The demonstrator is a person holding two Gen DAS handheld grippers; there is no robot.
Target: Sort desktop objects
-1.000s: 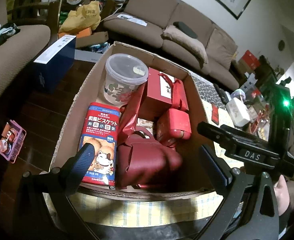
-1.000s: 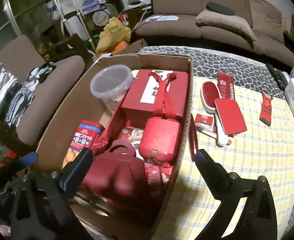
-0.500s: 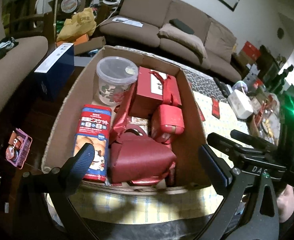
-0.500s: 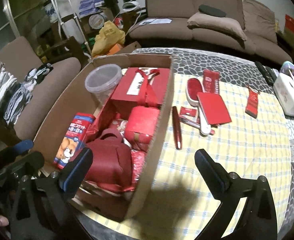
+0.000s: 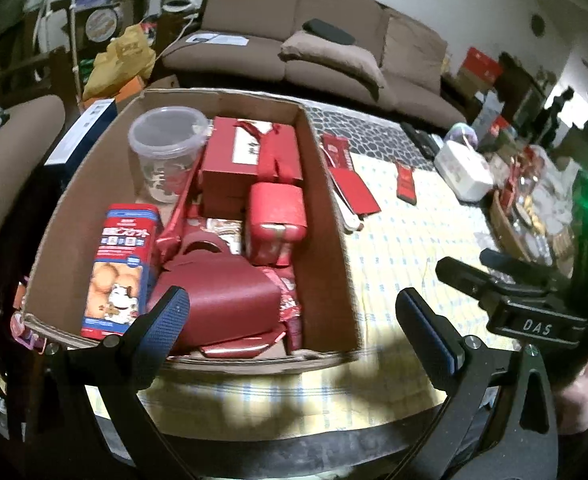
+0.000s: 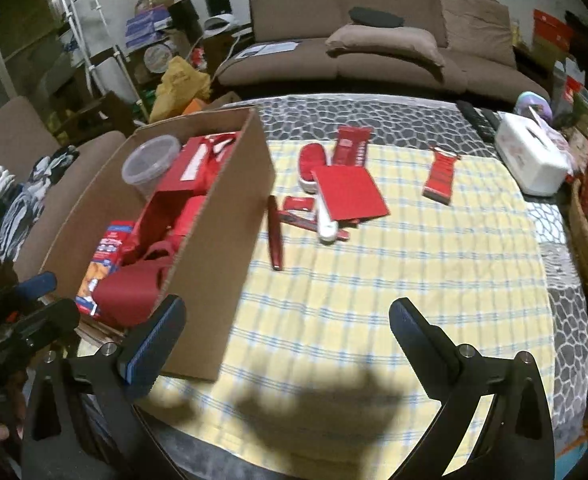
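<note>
A cardboard box (image 5: 326,240) (image 6: 229,216) on the left of the table holds a clear plastic tub (image 5: 167,152), a red gift box (image 5: 253,160), a red case (image 5: 275,224), a biscuit tin (image 5: 119,272) and a dark red bag (image 5: 221,308). On the yellow checked cloth lie a red notebook (image 6: 350,192), a red-and-white brush (image 6: 314,168), a dark red pen case (image 6: 274,236) and red packets (image 6: 440,176). My left gripper (image 5: 289,332) is open and empty at the box's near edge. My right gripper (image 6: 283,332) is open and empty over the cloth.
A white tissue box (image 6: 532,160) and a wicker basket (image 6: 586,240) stand at the table's right side. A brown sofa (image 6: 374,40) is behind the table. An armchair with socks (image 6: 13,184) is to the left of the box.
Both grippers have pulled back and swung right, away from the box. The right wrist view now shows mostly the cloth with the loose red items. Nothing was picked up.
</note>
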